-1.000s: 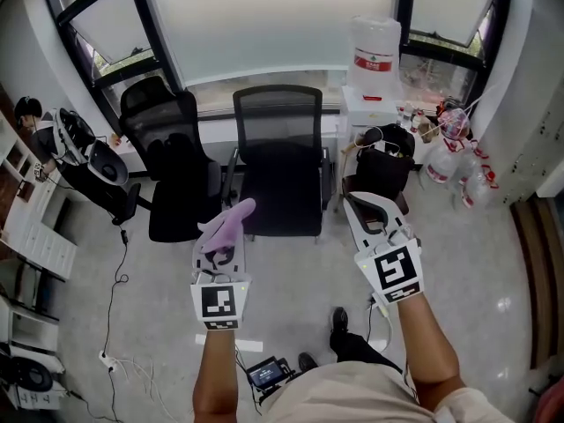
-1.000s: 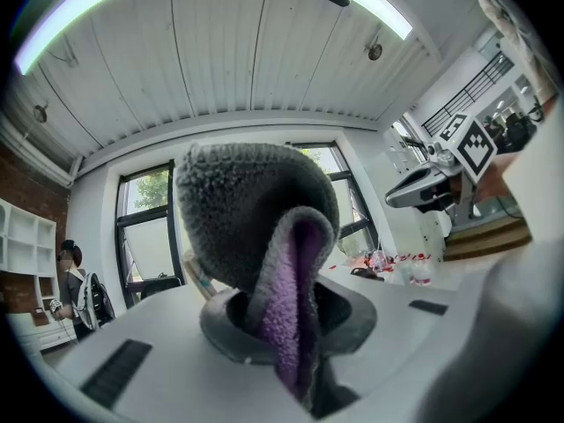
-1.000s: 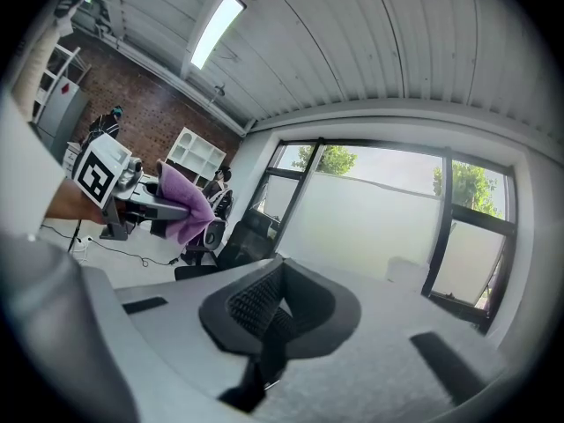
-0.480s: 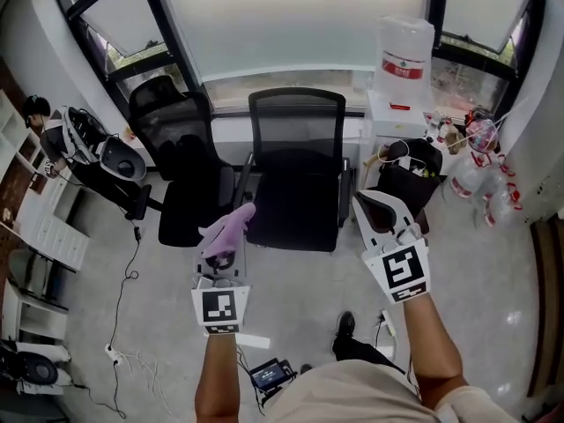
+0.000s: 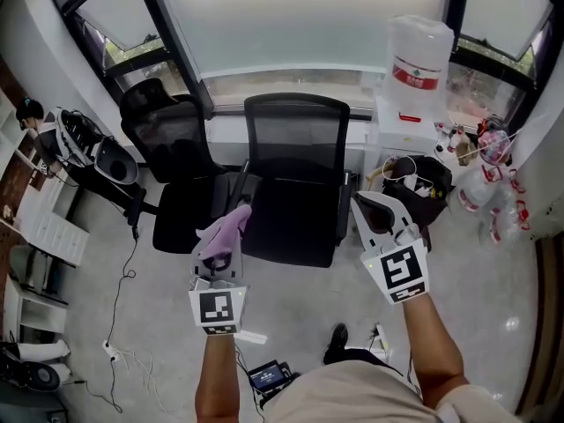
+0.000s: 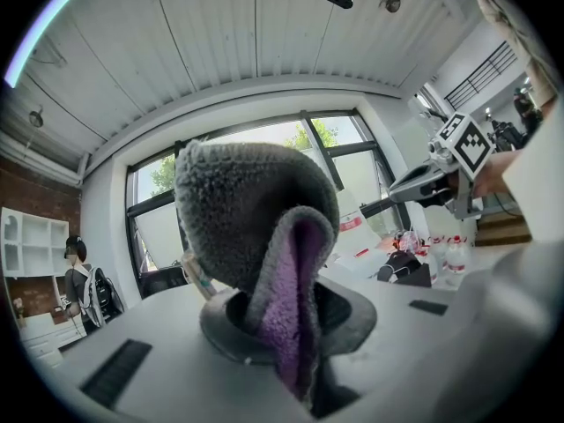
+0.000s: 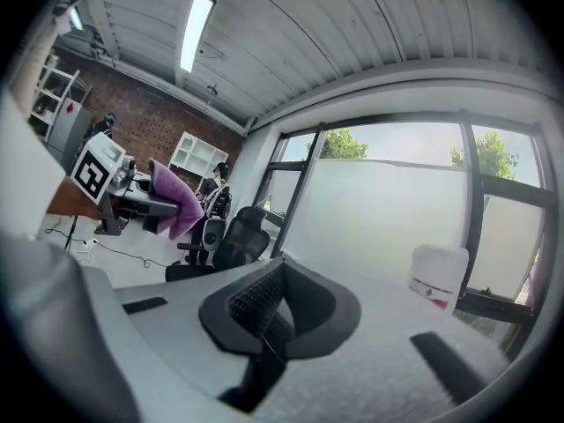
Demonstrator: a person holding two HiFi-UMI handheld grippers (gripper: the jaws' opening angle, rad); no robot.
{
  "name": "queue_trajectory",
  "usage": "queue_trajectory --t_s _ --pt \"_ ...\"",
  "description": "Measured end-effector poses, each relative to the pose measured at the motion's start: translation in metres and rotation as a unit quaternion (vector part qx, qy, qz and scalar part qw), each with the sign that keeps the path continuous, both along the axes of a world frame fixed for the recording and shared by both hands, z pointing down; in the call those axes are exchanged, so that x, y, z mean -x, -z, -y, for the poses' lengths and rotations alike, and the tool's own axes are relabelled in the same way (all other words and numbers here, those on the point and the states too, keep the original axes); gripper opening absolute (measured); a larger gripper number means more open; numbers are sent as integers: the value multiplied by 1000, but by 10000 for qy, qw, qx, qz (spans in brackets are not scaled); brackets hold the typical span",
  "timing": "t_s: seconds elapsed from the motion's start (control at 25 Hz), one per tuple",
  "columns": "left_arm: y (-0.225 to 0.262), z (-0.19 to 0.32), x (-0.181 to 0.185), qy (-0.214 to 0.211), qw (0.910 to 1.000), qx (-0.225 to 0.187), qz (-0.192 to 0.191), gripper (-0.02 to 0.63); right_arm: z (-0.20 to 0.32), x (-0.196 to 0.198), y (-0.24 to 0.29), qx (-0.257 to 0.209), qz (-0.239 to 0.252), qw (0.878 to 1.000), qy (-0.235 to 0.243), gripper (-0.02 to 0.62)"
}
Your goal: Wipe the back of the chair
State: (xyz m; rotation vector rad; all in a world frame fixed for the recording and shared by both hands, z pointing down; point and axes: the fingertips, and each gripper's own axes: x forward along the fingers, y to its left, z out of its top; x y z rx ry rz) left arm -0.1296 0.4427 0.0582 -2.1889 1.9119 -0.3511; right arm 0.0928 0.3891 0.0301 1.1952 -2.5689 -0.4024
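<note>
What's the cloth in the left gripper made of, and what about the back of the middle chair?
The cloth, pinched in the left gripper, has a soft, fuzzy pile, likely microfibre or fleece. It is purple on one side, grey on the other, and matte. The chair back is black mesh, probably woven synthetic, since light shows through it. Its smooth black frame looks like plastic.

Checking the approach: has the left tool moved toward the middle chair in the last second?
Yes. The left tool, holding the purple cloth, has come forward: it sits nearer the middle chair's seat front than before.
</note>
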Motion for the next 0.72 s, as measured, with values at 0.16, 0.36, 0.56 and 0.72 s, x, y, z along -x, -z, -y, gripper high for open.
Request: queue_trajectory --t_s 0.16,0.36,0.56,0.72 --pt "0 32 -11 75 9999 37 108 54 33 -13 -7 70 14 10000 64 -6" --pt "1 59 -25 119 9997 64 194 54 58 -26 -12 187 62 9997 115 -6" --pt "-3 88 -31 13 9997 83 232 54 77 -32 -17 209 99 9997 52 -6" --pt "-8 121 -34 -118 9997 155 125 54 96 -37 -24 281 50 9995 -114 -6"
